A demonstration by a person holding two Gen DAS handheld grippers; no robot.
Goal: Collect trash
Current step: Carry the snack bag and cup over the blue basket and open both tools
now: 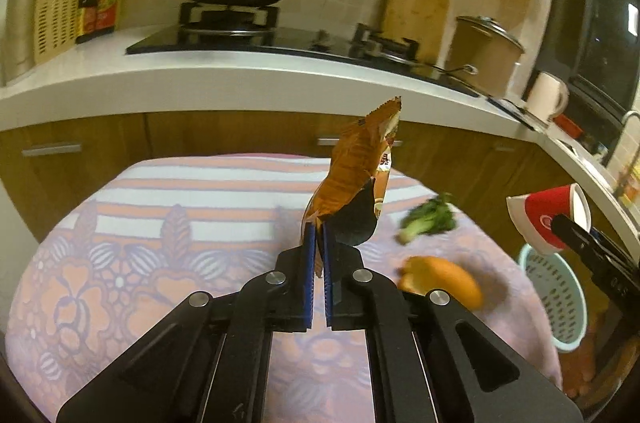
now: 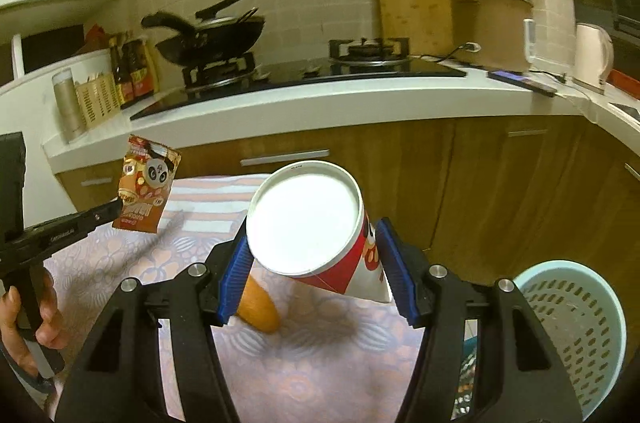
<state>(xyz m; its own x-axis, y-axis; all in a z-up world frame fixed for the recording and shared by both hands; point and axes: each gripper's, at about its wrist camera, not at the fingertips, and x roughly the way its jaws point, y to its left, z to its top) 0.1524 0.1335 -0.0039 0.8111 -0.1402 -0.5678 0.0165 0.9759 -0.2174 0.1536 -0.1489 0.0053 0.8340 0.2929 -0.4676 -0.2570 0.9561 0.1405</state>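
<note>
My left gripper (image 1: 317, 233) is shut on the lower edge of an orange-brown snack wrapper (image 1: 356, 171), which stands up above the patterned tablecloth (image 1: 120, 263). In the right wrist view the same wrapper (image 2: 146, 183) shows a panda print and hangs from the left gripper (image 2: 116, 209) at the left. My right gripper (image 2: 316, 271) is shut on a red-and-white paper cup (image 2: 308, 223), tilted with its white inside facing the camera, held above the table. From the left wrist view that cup (image 1: 548, 219) appears at the far right.
A green vegetable piece (image 1: 428, 219) and an orange peel (image 1: 444, 281) lie on the cloth. A light-blue perforated basket (image 2: 576, 335) stands right of the table. Behind runs a white counter (image 2: 320, 99) with a hob, wok (image 2: 212, 39), cutting board and rice cooker. A hand (image 2: 28, 327) holds the left gripper.
</note>
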